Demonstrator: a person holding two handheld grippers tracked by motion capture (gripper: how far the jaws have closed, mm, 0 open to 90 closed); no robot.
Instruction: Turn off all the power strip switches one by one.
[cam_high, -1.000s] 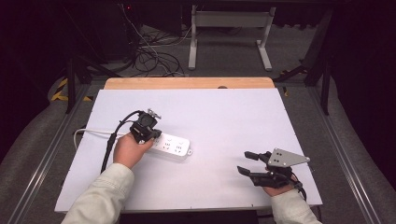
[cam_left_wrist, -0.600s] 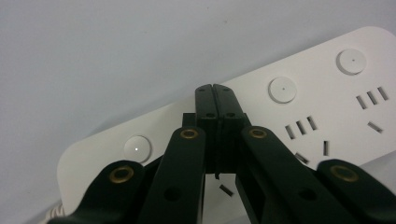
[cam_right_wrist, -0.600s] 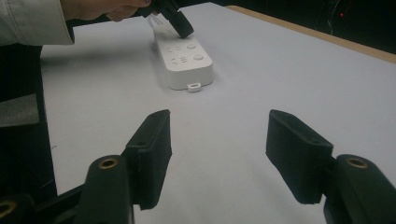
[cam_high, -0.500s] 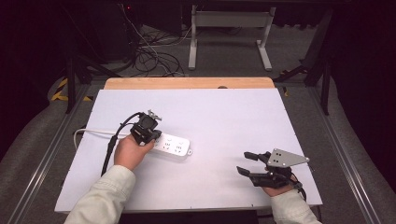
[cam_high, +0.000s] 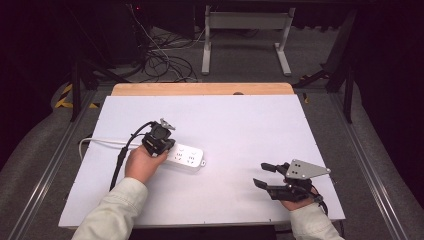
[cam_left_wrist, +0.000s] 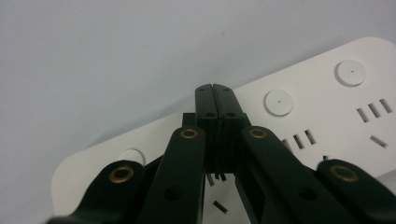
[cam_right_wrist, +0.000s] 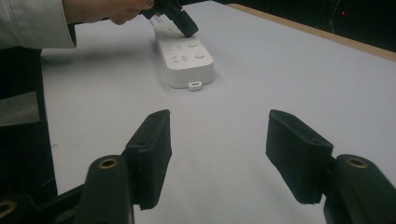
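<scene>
- A white table top (cam_high: 235, 130) was seen before a dark floor strewn with cables.
- A white rectangular plastic power strip (cam_high: 187, 156) lay left of centre.
- The left gripper (cam_left_wrist: 215, 95) was tilted down over the strip's top face, jaws pressed together, empty.
- The right gripper (cam_high: 264, 175) was held level near the front right edge, jaws apart, nothing between them.
</scene>
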